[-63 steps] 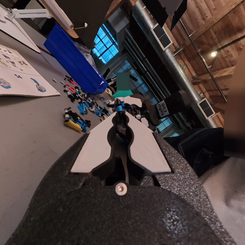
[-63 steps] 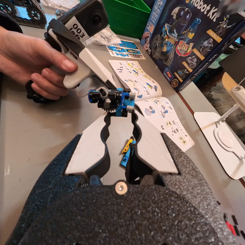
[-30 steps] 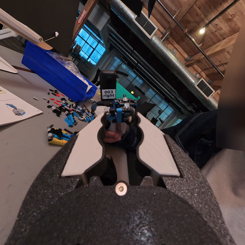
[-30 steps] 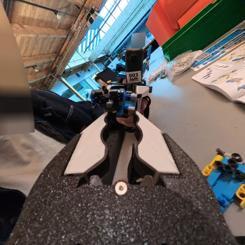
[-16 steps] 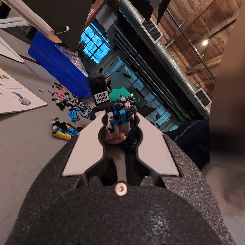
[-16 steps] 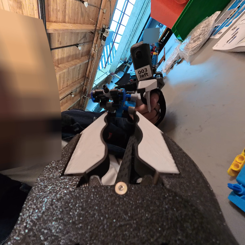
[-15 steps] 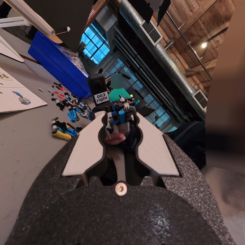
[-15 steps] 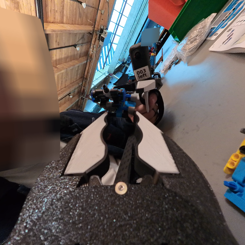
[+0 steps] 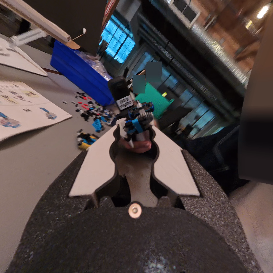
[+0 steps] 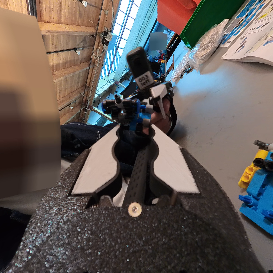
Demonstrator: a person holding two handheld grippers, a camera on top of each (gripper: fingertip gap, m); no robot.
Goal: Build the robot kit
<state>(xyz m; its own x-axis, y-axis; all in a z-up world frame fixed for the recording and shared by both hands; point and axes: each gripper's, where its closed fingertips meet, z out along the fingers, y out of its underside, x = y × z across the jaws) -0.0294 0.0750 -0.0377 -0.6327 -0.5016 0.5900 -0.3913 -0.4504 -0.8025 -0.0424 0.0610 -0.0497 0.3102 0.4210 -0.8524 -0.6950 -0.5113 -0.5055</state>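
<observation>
Right gripper is clamped on a small brick assembly: black, blue and grey parts with a gear. The piece sits at the fingertips, lifted clear of the worktop.

Left gripper faces it head-on. In the left wrist view the brick assembly sits right at its tips, with the fingers standing either side of it. Can't tell if they actually pinch it or just bracket it. The frame is motion-blurred. In the right wrist view the left gripper's fingers show just past the assembly's right end, with a person's hand wrapped on the handle.

Around it:
- Loose parts pile lies on the worktop near a blue bin standing at the far edge.
- Small yellow, blue and black sub-build sits nearer, apart from the pile.
- Open instruction booklet lies flat toward the left edge of the worktop.
- Right wrist view shows another blue and yellow build on the worktop at the frame's right edge, a green bin far off, with clear plastic bags in front of it.
</observation>
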